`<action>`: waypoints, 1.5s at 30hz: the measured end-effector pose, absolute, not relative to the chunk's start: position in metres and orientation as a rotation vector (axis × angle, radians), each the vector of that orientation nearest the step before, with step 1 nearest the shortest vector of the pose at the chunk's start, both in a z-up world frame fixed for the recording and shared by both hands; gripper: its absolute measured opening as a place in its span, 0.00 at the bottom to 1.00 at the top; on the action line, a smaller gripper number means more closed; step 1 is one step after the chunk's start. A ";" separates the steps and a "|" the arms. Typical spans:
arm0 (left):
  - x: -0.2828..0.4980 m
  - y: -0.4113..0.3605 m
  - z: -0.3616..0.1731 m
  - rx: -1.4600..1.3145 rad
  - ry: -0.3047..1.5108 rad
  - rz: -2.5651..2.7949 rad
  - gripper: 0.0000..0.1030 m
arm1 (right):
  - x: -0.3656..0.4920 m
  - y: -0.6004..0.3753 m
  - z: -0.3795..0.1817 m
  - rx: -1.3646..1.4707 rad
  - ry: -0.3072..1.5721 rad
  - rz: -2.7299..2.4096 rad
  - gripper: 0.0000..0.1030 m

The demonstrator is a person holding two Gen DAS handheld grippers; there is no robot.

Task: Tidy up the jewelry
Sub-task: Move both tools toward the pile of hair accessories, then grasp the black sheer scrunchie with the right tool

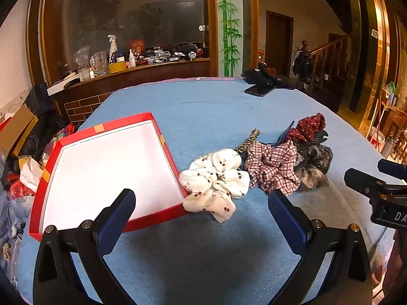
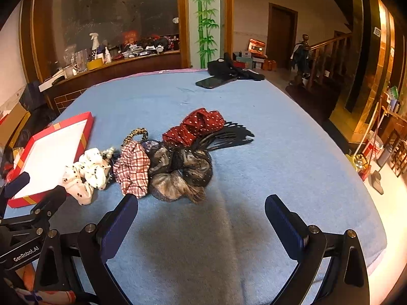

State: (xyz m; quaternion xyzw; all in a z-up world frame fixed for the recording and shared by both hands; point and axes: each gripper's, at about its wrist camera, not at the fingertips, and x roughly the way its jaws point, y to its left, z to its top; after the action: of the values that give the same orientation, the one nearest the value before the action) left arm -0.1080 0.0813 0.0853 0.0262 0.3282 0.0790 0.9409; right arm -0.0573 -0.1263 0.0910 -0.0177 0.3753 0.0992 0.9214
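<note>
Both grippers are hovering spread and empty: the left gripper [image 1: 201,203] facing the shallow red cardboard box [image 1: 162,139] ahead to its left, the right gripper [image 2: 201,206] just short of the heaped fabric scrunchies [image 2: 162,167] on the blue-clothed surface [image 2: 254,178]. Sorting seems unstarted; next, closing on the cream cherry-print scrunchie [image 1: 216,180] touching the box.
</note>
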 end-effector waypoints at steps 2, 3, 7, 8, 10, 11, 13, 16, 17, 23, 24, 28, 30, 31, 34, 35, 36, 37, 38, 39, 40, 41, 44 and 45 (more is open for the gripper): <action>-0.107 0.085 0.087 0.046 0.668 0.163 1.00 | -0.054 -0.129 0.091 -0.008 0.779 0.233 0.97; -0.107 0.088 0.088 0.042 0.668 0.161 1.00 | -0.051 -0.131 0.091 0.012 0.783 0.250 0.95; -0.105 0.099 0.089 0.027 0.659 0.165 1.00 | -0.039 -0.145 0.090 0.104 0.811 0.291 0.88; -0.105 0.101 0.089 0.024 0.660 0.165 1.00 | -0.037 -0.148 0.089 0.114 0.819 0.295 0.86; -0.105 0.105 0.090 0.009 0.662 0.154 1.00 | -0.031 -0.152 0.086 0.140 0.840 0.310 0.82; -0.104 0.106 0.090 0.006 0.664 0.151 1.00 | -0.030 -0.153 0.085 0.149 0.848 0.317 0.81; -0.104 0.108 0.091 0.003 0.663 0.145 1.00 | -0.027 -0.155 0.083 0.160 0.859 0.325 0.78; -0.104 0.109 0.091 0.017 0.658 0.140 1.00 | -0.024 -0.156 0.081 0.170 0.866 0.337 0.78; -0.103 0.108 0.090 0.017 0.659 0.135 1.00 | -0.023 -0.157 0.080 0.175 0.866 0.340 0.78; -0.095 0.099 0.084 0.042 0.684 0.100 1.00 | -0.008 -0.156 0.073 0.197 0.884 0.353 0.77; -0.094 0.097 0.083 0.047 0.687 0.095 1.00 | -0.004 -0.154 0.071 0.198 0.890 0.351 0.75; -0.090 0.094 0.080 0.060 0.696 0.088 1.00 | 0.018 -0.148 0.058 0.224 0.931 0.354 0.72; -0.088 0.095 0.079 0.058 0.702 0.087 1.00 | 0.029 -0.145 0.049 0.233 0.957 0.358 0.69; -0.087 0.095 0.078 0.058 0.704 0.087 1.00 | 0.035 -0.142 0.043 0.238 0.970 0.360 0.65; -0.082 0.097 0.077 0.069 0.714 0.093 1.00 | 0.046 -0.134 0.030 0.226 0.991 0.362 0.42; -0.082 0.098 0.076 0.069 0.713 0.093 1.00 | 0.047 -0.131 0.026 0.218 1.001 0.379 0.39; -0.079 0.099 0.076 0.071 0.715 0.092 1.00 | 0.047 -0.128 0.025 0.204 0.992 0.396 0.32; -0.076 0.099 0.075 0.073 0.718 0.091 1.00 | 0.045 -0.128 0.027 0.189 0.966 0.400 0.19; -0.072 0.099 0.076 0.075 0.724 0.085 1.00 | 0.044 -0.129 0.029 0.185 0.952 0.402 0.17; -0.069 0.098 0.075 0.073 0.729 0.078 1.00 | 0.042 -0.133 0.032 0.200 0.924 0.410 0.15; -0.063 0.098 0.073 0.074 0.741 0.071 0.99 | 0.040 -0.138 0.037 0.219 0.893 0.413 0.15; -0.058 0.097 0.071 0.076 0.752 0.069 0.97 | 0.037 -0.143 0.041 0.231 0.862 0.411 0.15; -0.045 0.096 0.064 0.082 0.778 0.063 0.85 | 0.027 -0.157 0.056 0.262 0.762 0.392 0.15; -0.042 0.095 0.062 0.086 0.784 0.066 0.79 | 0.025 -0.161 0.059 0.272 0.739 0.387 0.15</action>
State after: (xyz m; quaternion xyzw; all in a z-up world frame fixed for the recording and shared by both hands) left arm -0.0424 0.0953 0.0621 0.0421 0.3817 0.0323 0.9228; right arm 0.0250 -0.1608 0.0593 0.1316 0.3576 0.1871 0.9054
